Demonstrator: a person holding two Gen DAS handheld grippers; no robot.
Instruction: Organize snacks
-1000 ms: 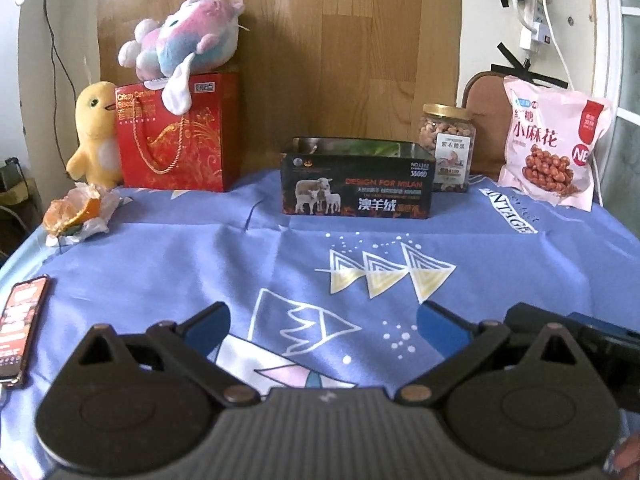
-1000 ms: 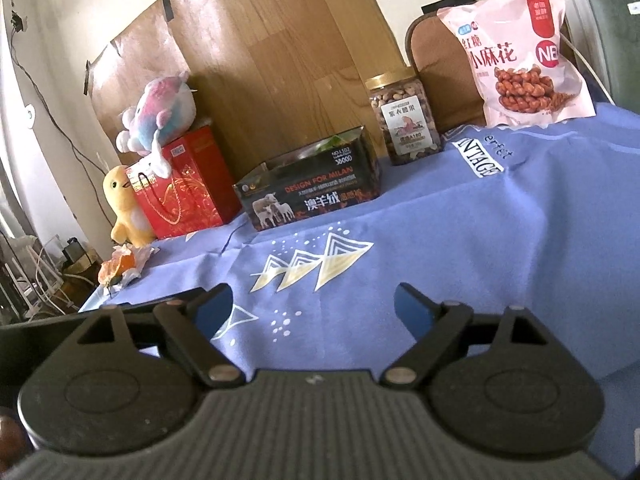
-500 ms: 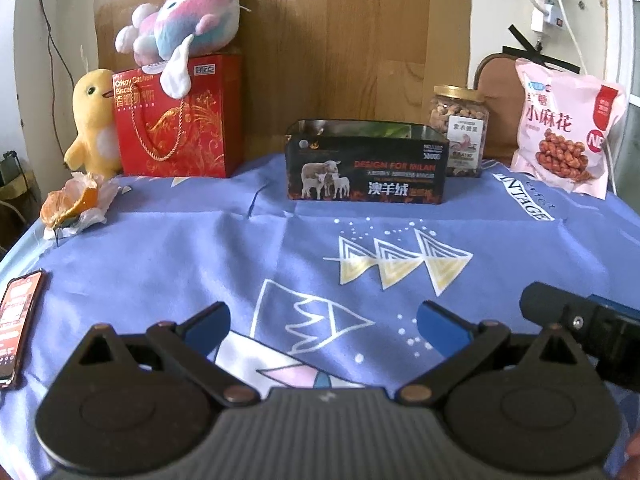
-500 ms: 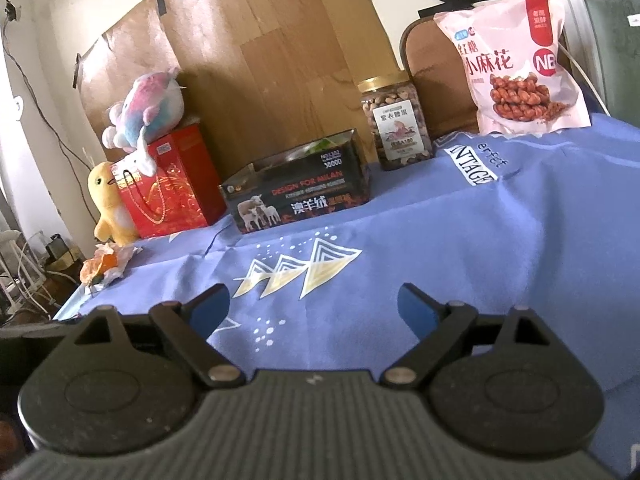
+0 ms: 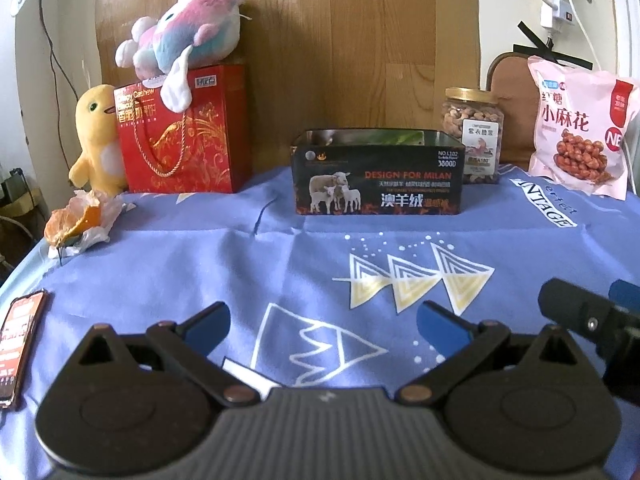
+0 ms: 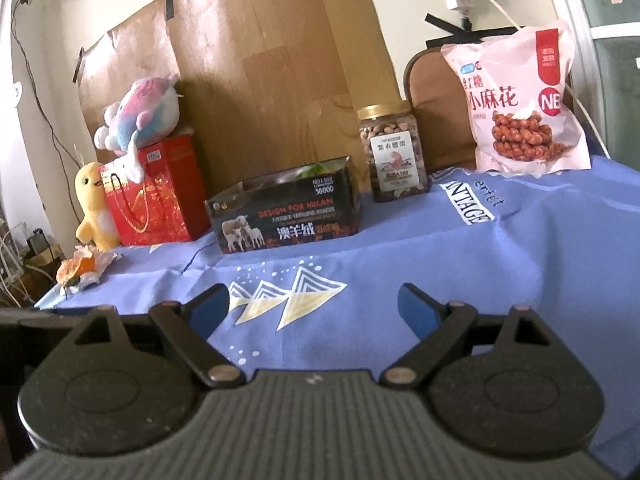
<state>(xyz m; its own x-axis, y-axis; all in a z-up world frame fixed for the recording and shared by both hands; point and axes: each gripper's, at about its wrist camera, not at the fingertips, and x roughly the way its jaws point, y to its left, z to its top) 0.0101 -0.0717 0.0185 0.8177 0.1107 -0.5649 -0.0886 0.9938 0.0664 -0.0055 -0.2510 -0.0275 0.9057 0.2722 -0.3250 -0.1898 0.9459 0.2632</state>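
A black open-topped box (image 5: 378, 172) (image 6: 286, 210) with sheep on its front stands at the back of the blue cloth; something green shows inside. Right of it a clear jar of nuts (image 5: 473, 136) (image 6: 393, 152) with a gold lid stands upright. A pink snack bag (image 5: 580, 132) (image 6: 522, 100) leans against a chair back at the far right. A red gift bag (image 5: 180, 132) (image 6: 154, 194) stands at the back left. My left gripper (image 5: 323, 320) hovers open over the near cloth, nothing between its blue fingers. My right gripper (image 6: 314, 308) is open too, and part of it shows in the left wrist view (image 5: 588, 316).
A pastel plush (image 5: 184, 32) lies on the red bag and a yellow plush (image 5: 98, 140) stands beside it. Orange peel on paper (image 5: 78, 220) lies at the left. A phone (image 5: 18, 340) rests near the left edge of the blue cloth (image 5: 200, 272). A wooden board (image 5: 360, 40) backs the table.
Both grippers have shifted slightly, so the box, jar and bag sit a little differently in view. Both stay open and nothing on the table has moved.
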